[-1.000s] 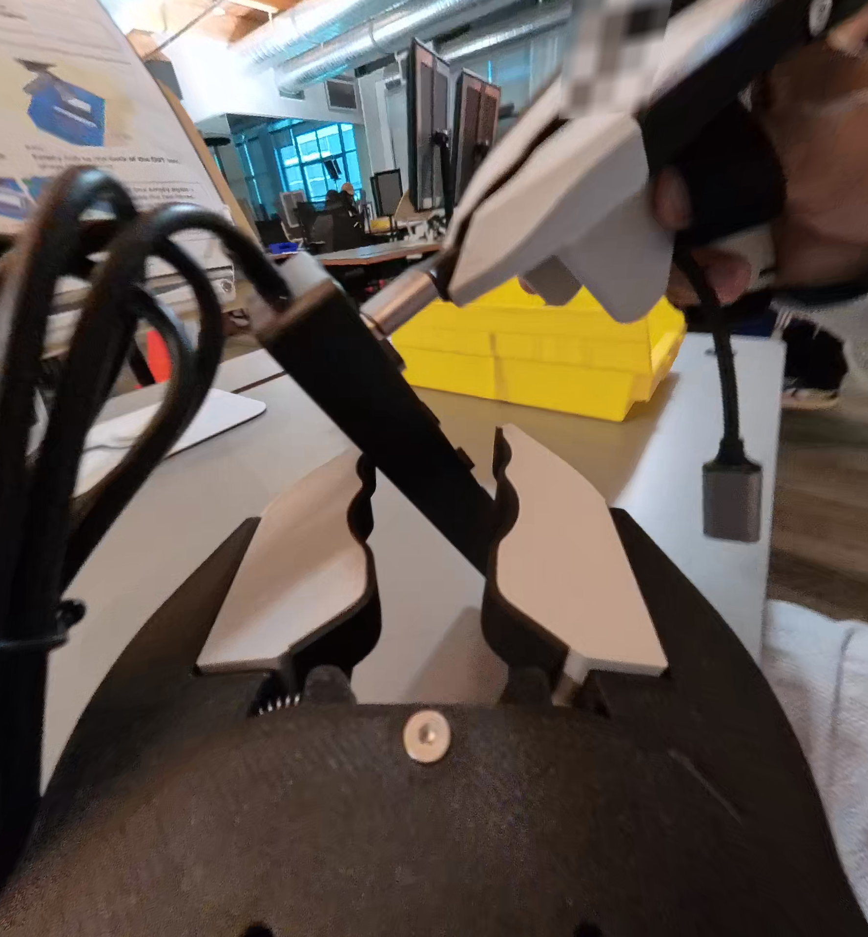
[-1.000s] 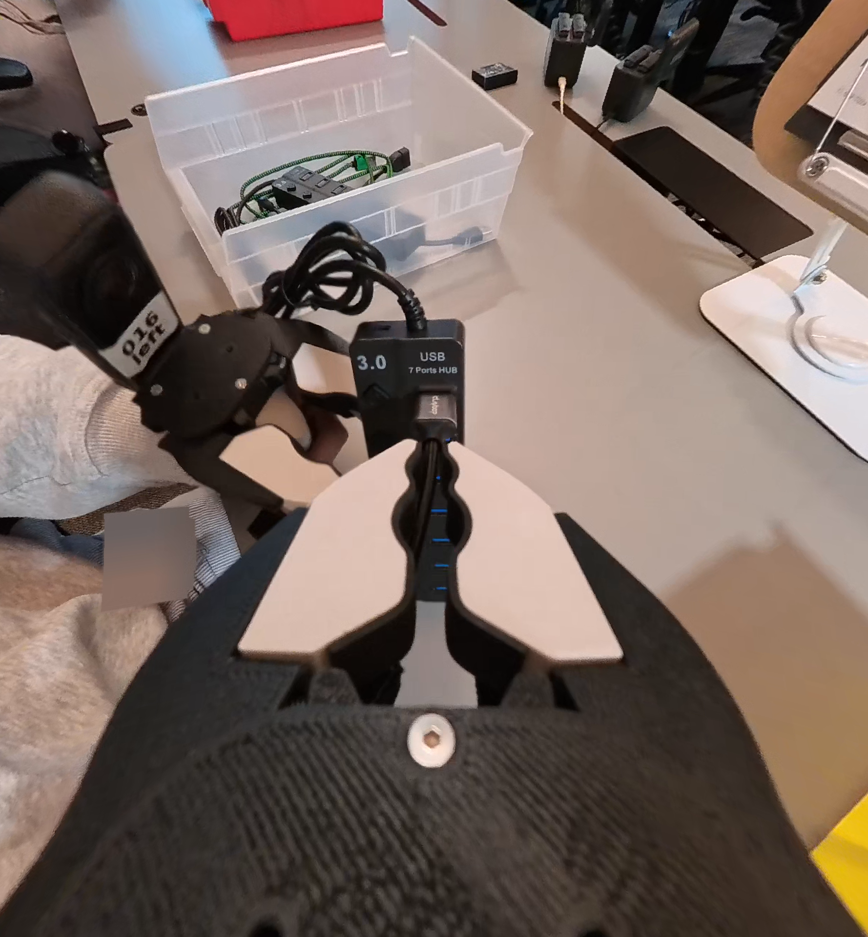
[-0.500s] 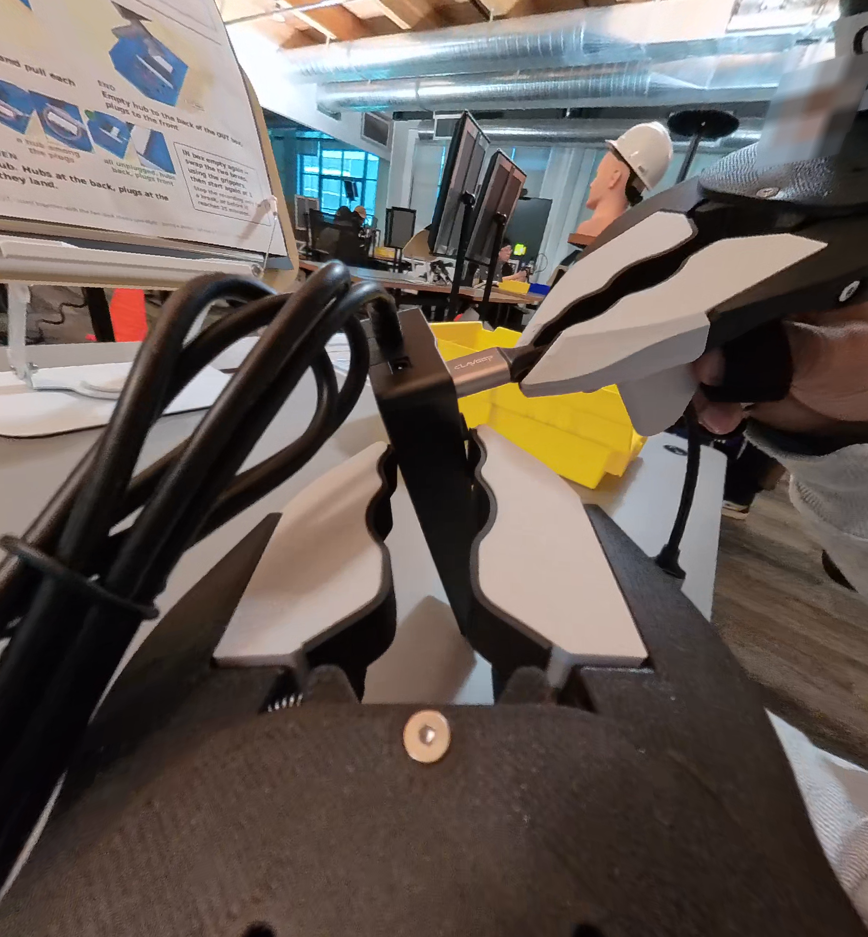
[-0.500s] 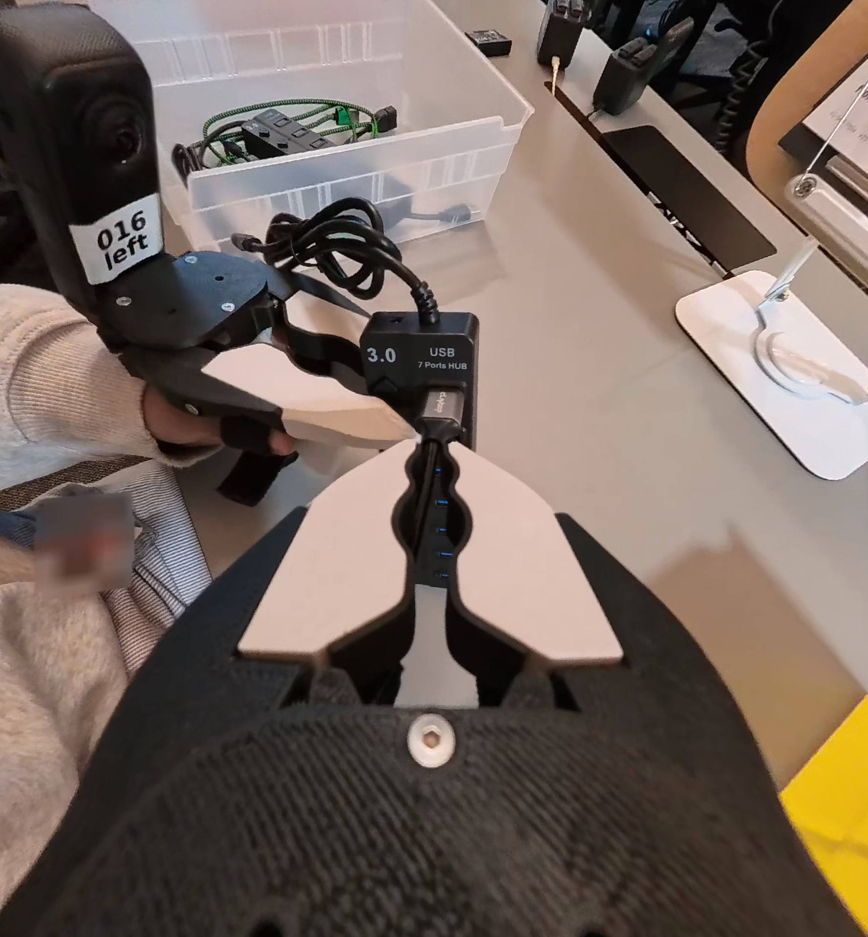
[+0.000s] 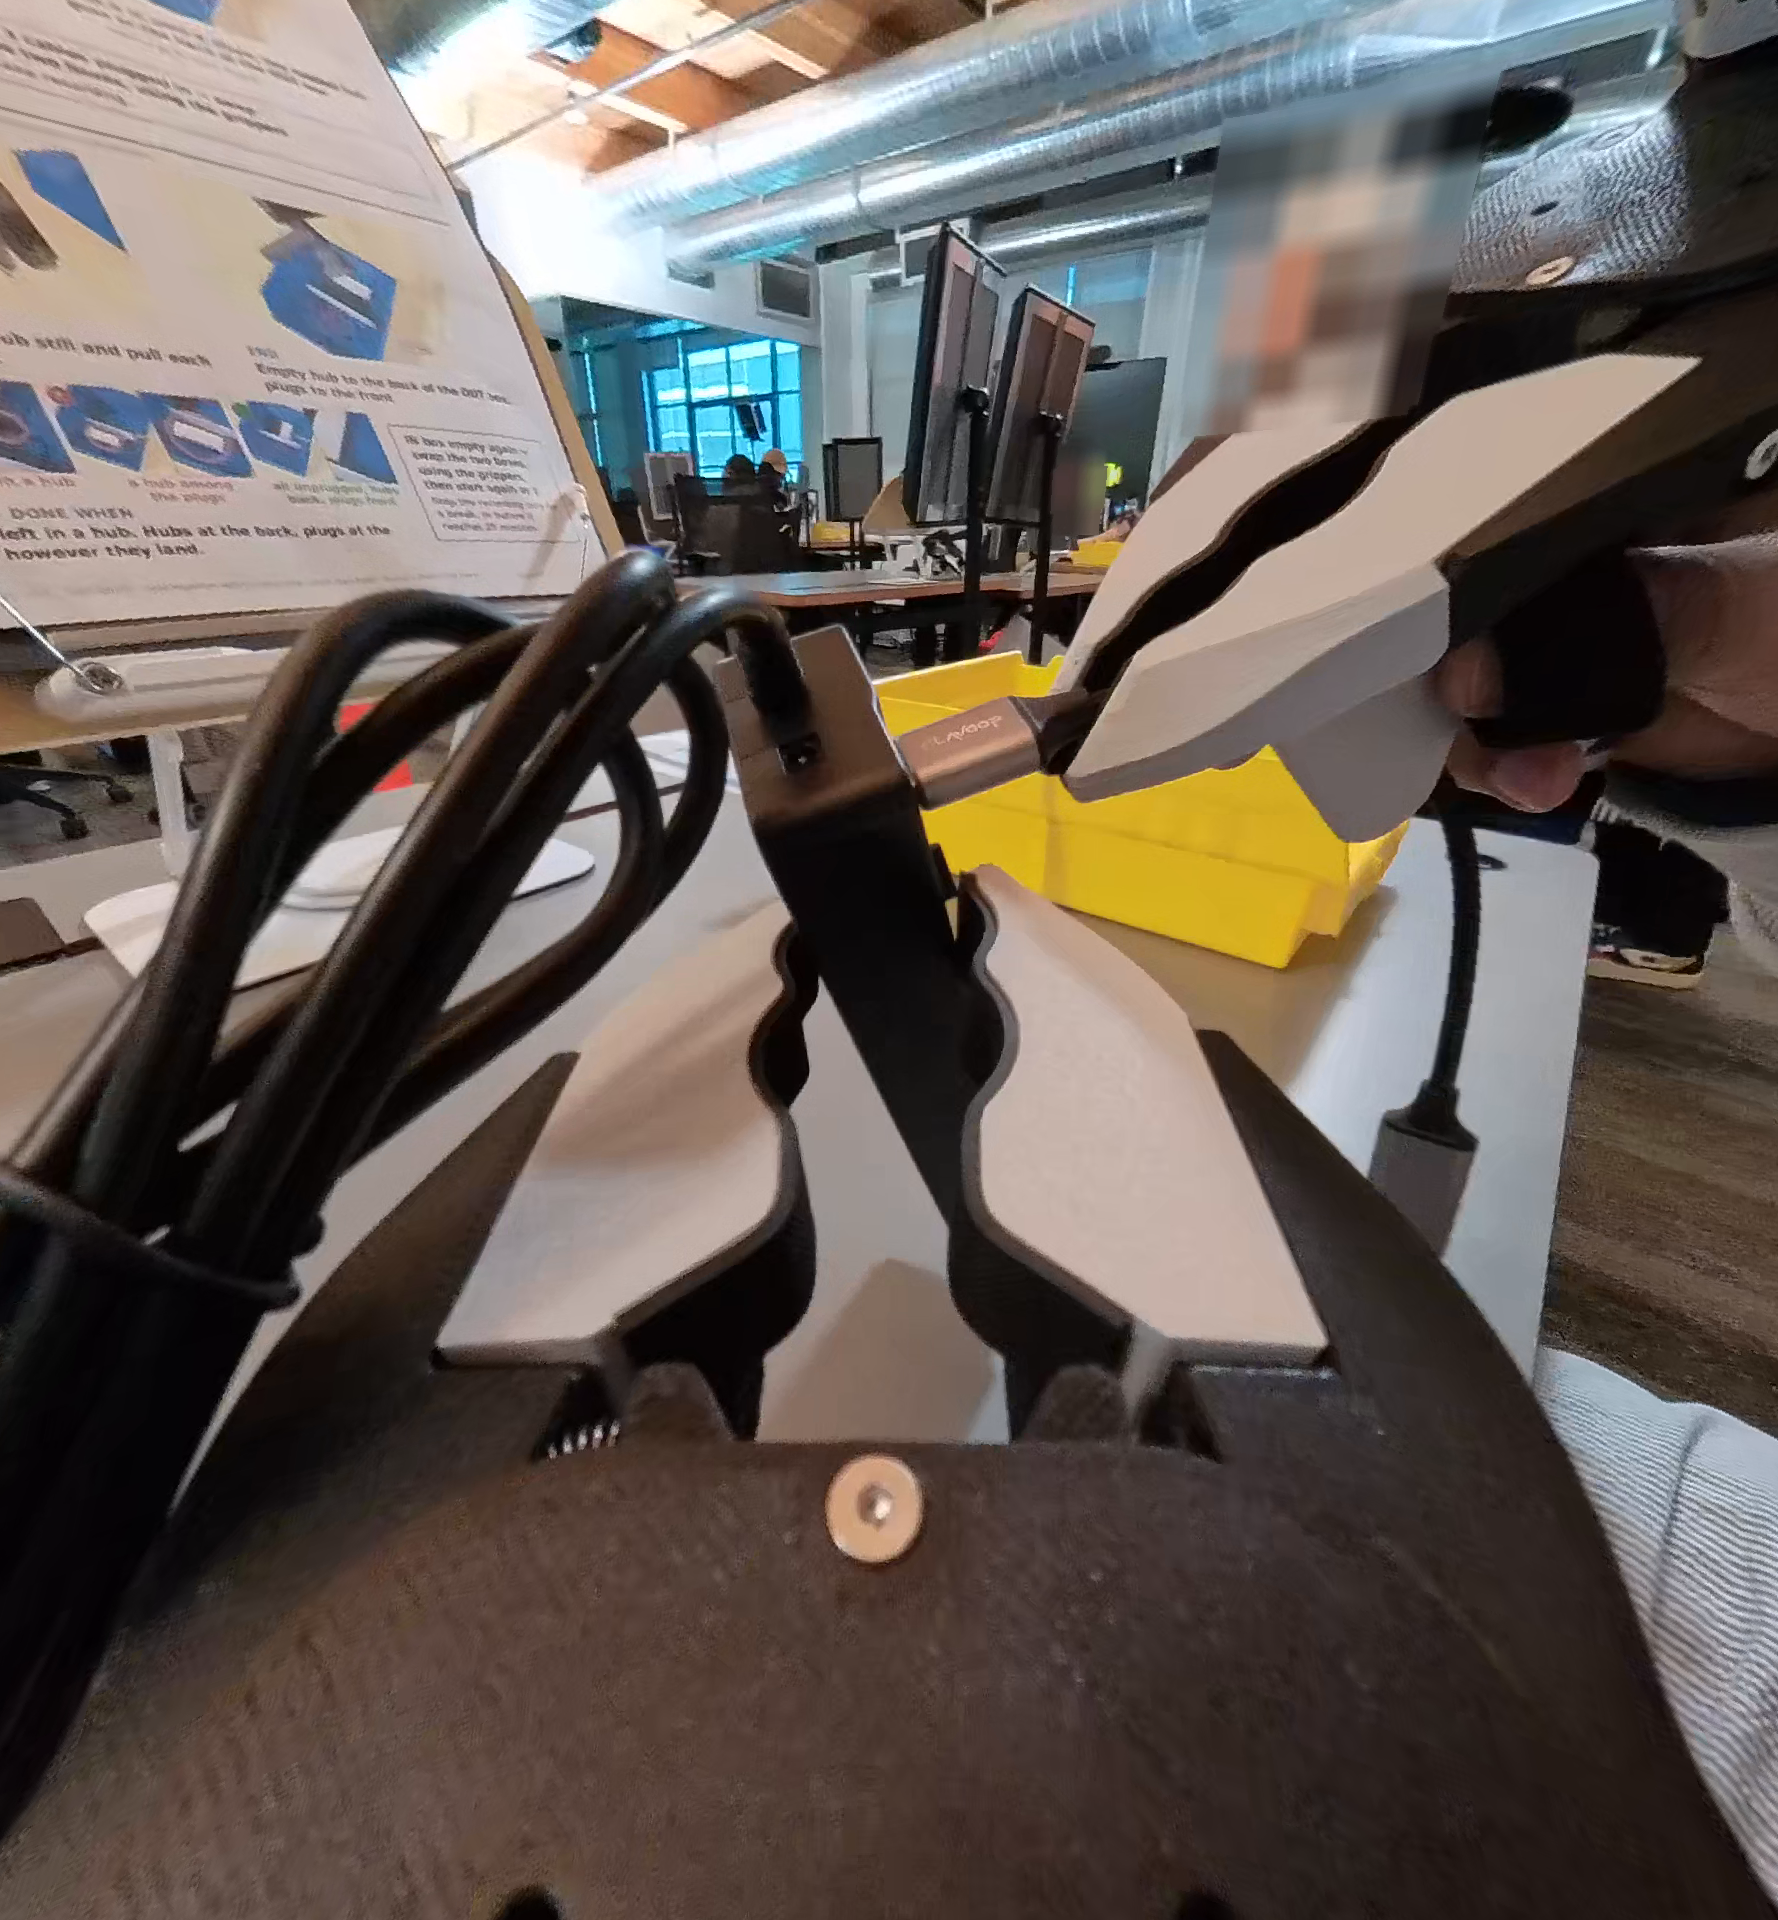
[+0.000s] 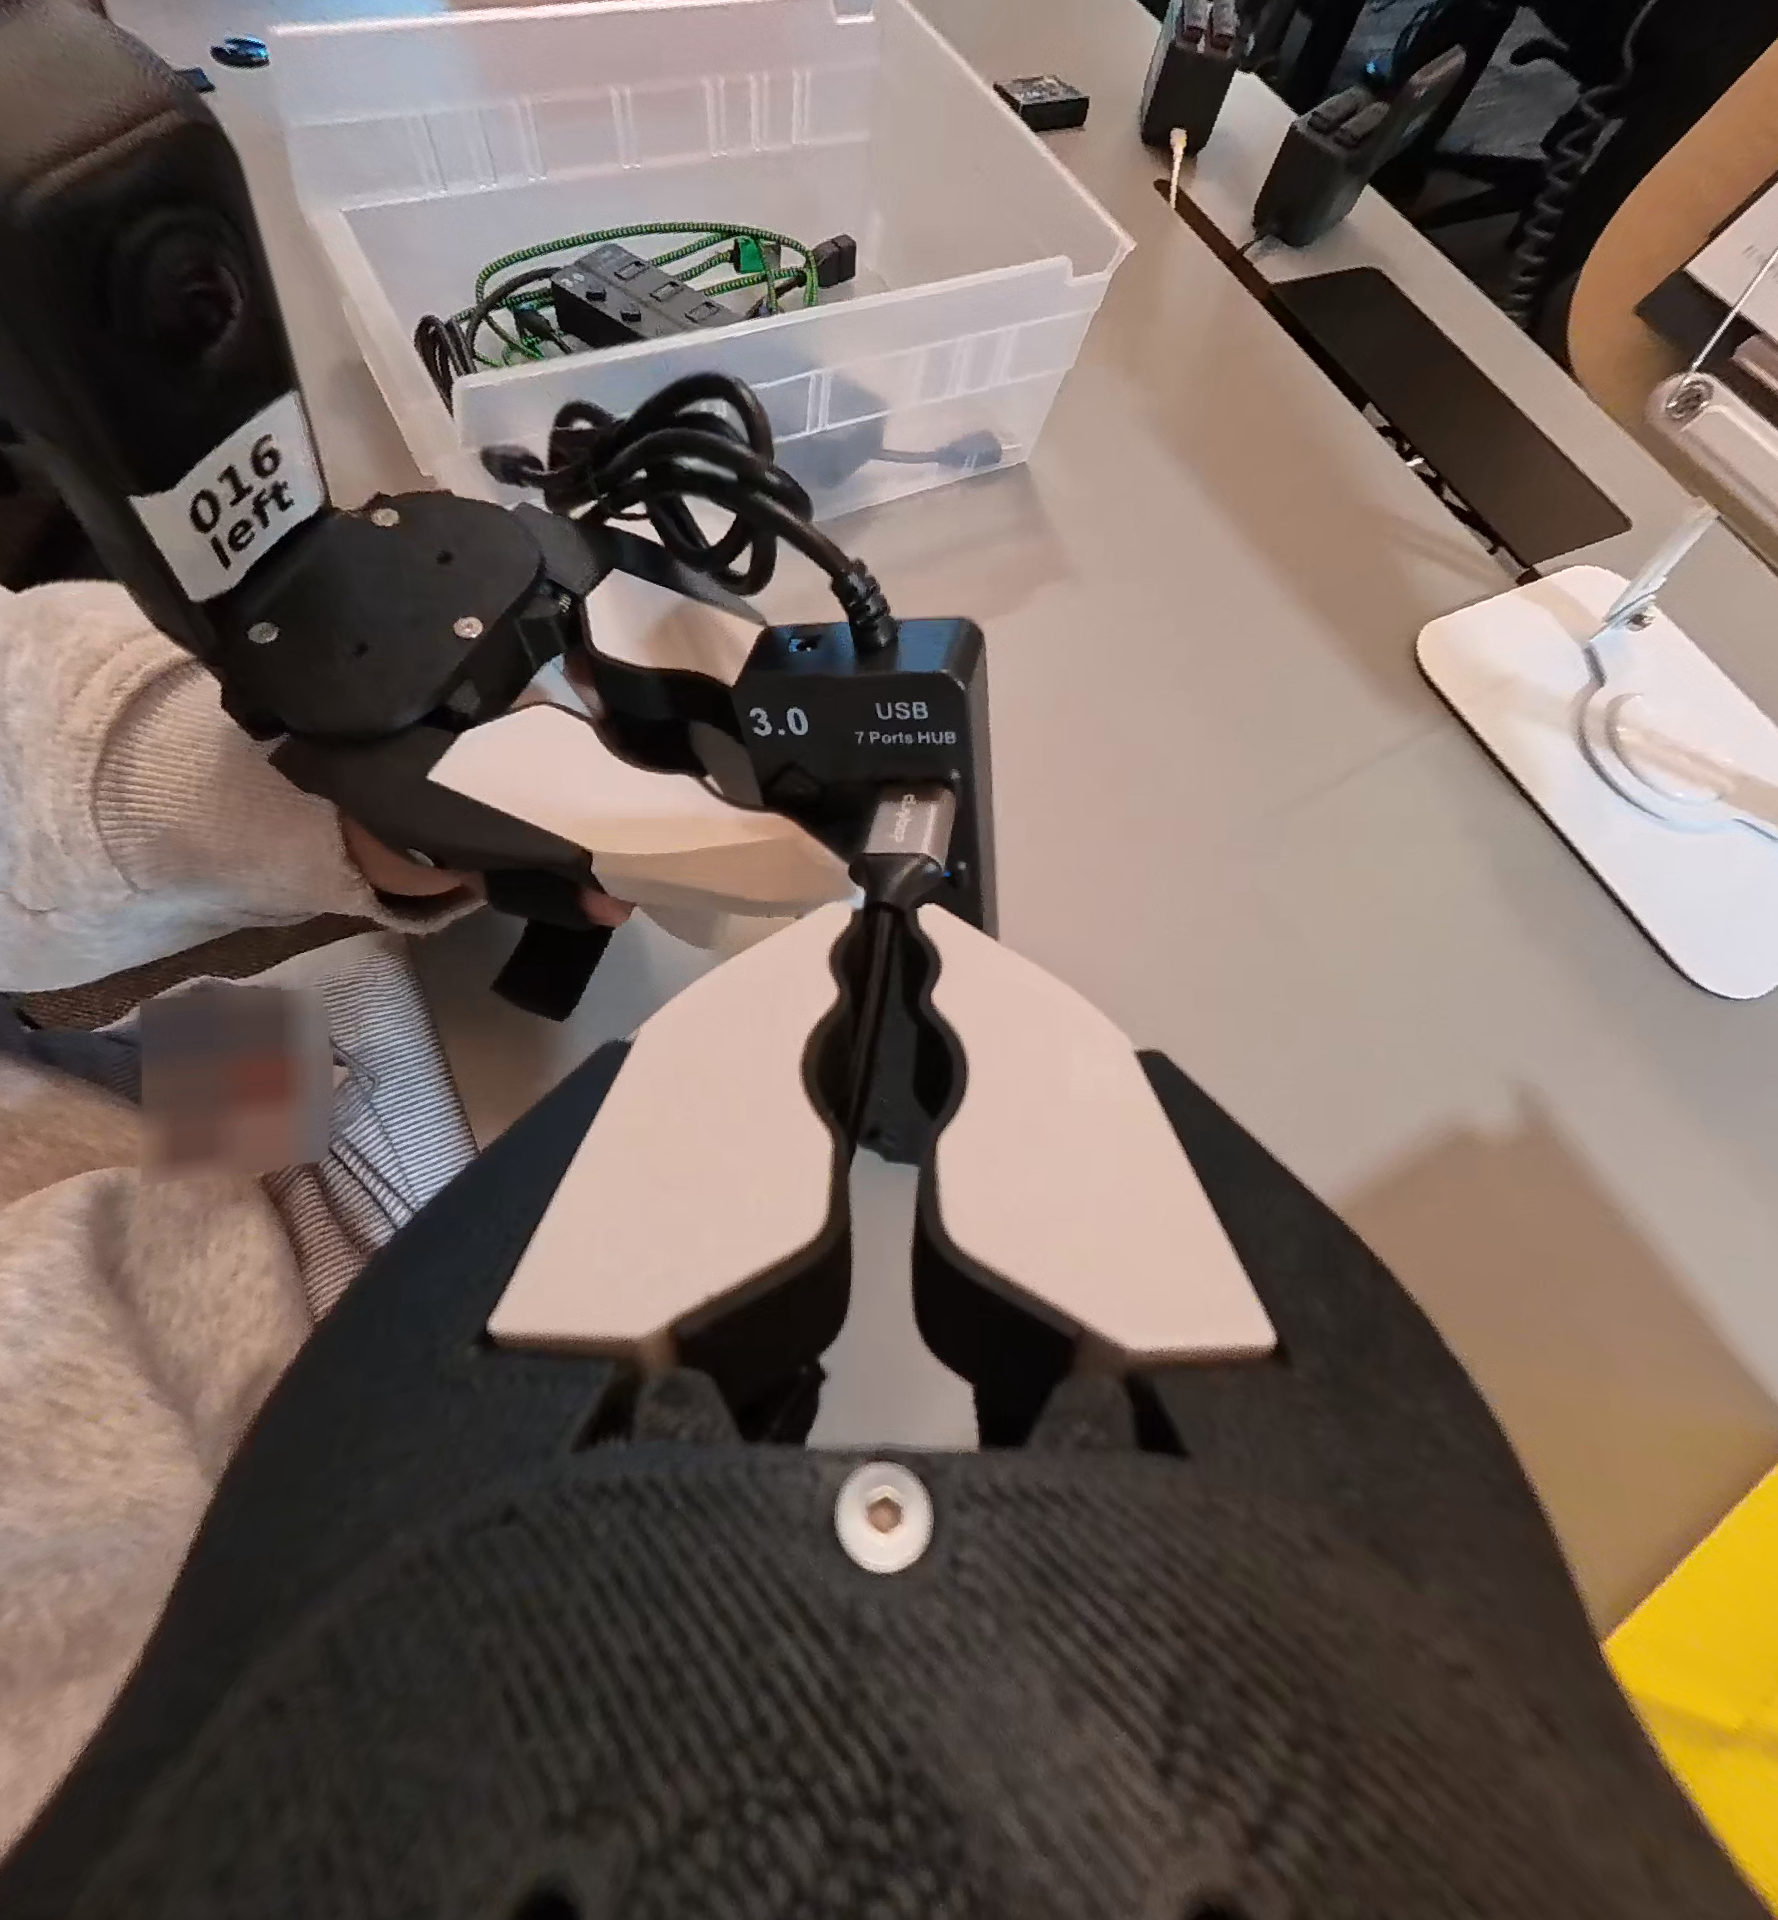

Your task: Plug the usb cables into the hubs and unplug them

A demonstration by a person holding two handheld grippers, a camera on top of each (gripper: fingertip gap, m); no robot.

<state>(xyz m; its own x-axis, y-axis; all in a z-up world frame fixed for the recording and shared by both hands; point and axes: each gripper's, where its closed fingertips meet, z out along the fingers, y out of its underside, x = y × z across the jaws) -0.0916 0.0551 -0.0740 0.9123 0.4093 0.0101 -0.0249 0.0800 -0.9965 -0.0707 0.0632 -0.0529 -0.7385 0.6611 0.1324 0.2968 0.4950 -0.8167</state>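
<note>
Bundled black cord (image 5: 272,935) hangs at left. L gripper (image 5: 880,945) clamps black hub (image 5: 854,883), held up off the grey table (image 6: 1228,790). R gripper (image 6: 885,925) pinches the cable just behind grey USB plug (image 6: 911,826), which sits in the hub's top port. Yellow bin (image 5: 1155,873) behind.

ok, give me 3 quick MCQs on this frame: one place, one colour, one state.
1. Where is the second hub with the green braided cable?
A) clear bin
B) yellow bin
C) white stand base

2. Colour of the plug shell at the held hub?
A) red
B) grey metallic
C) green

3. The left tool is:
A) wide open
B) shut on the hub
C) resting on the table

Key: A, the clear bin holds it; B, the plug is grey; B, the left tool clamps the hub while the right tool grips the cable.
</note>
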